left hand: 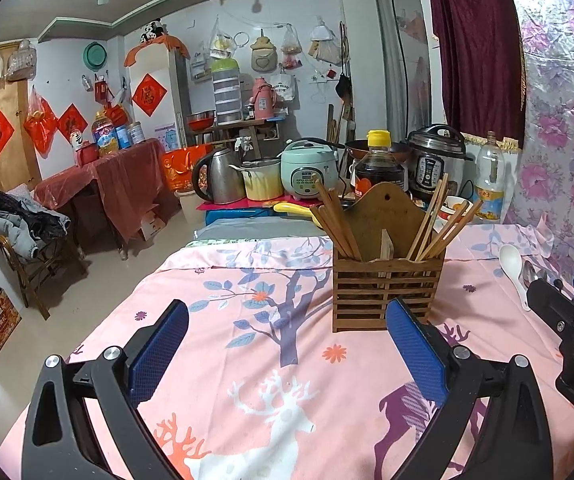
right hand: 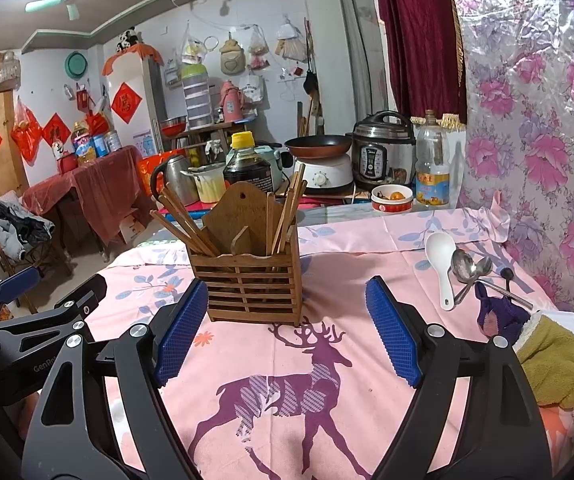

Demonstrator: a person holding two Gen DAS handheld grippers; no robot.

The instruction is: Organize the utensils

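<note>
A slatted wooden utensil holder stands on the pink deer-print cloth, with several wooden chopsticks leaning out of both its sides. A white plastic spoon and two metal spoons lie on the cloth to the right of it. My left gripper hovers open in front of the holder, with nothing between its blue pads. My right gripper is open too, empty, just short of the holder and left of the spoons.
A rumpled olive and purple cloth lies at the near right. Behind the table stand a soy sauce bottle, a pressure cooker, a frying pan, a bowl and a kettle. A floral covered wall runs along the right side.
</note>
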